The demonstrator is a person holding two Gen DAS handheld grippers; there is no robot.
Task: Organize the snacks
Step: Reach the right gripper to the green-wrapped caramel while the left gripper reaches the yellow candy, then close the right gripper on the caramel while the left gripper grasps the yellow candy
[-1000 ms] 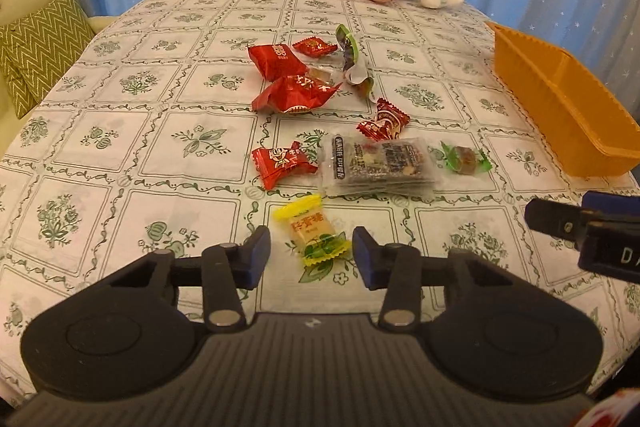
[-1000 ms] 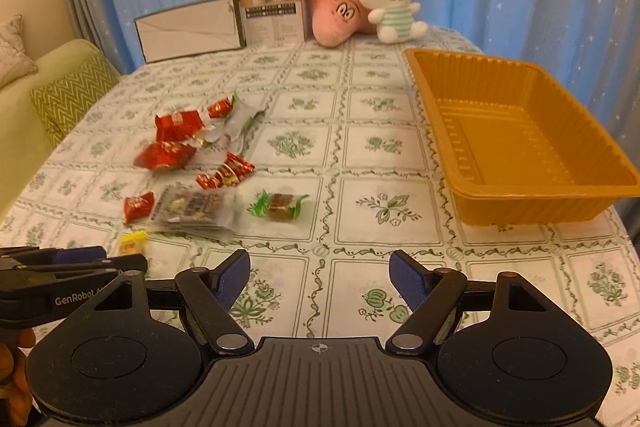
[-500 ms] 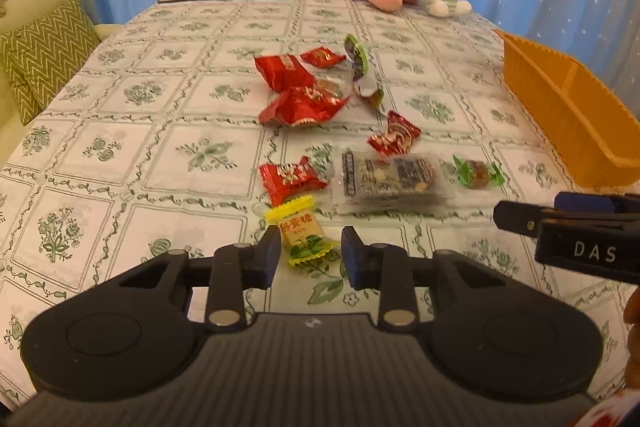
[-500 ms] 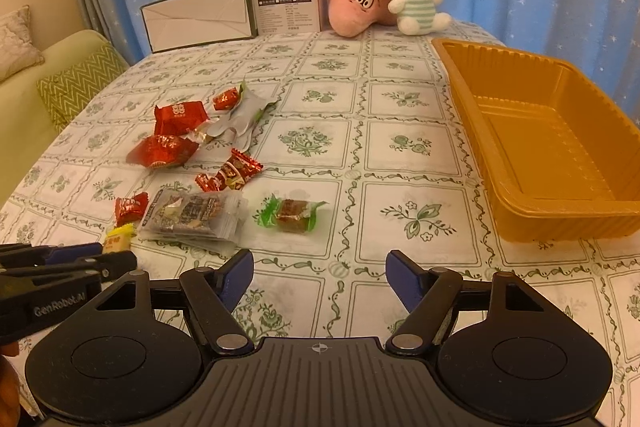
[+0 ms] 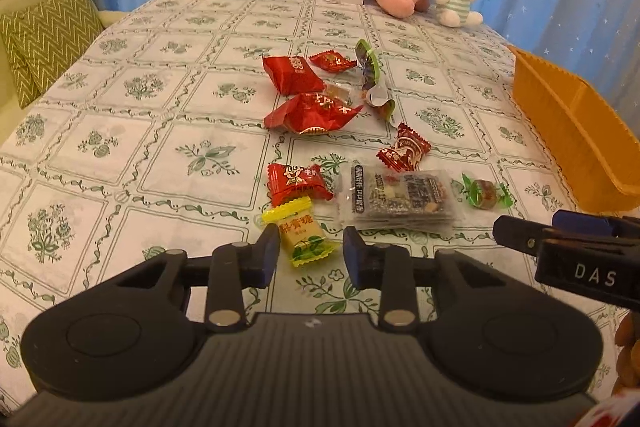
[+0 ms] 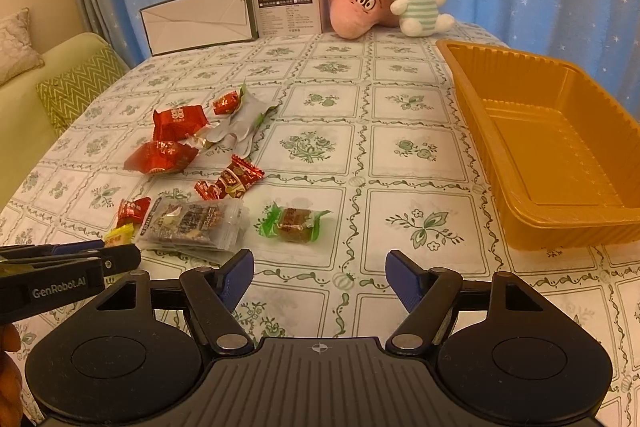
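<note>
Barely begun: orange tray point(image 6: 568, 163) at frame right empty, snacks scattered on the table point(image 6: 400, 75) at centre left. Left gripper point(image 5: 307, 253) jaws apart around the yellow candy point(image 5: 302, 233), unclamped. Right gripper point(image 6: 320, 277) jaws wide apart, holding nothing.

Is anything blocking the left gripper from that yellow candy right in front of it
Nothing visible does. The yellow candy lies between the open fingers of the left gripper, with bare tablecloth either side. The red candy sits just beyond it.
</note>
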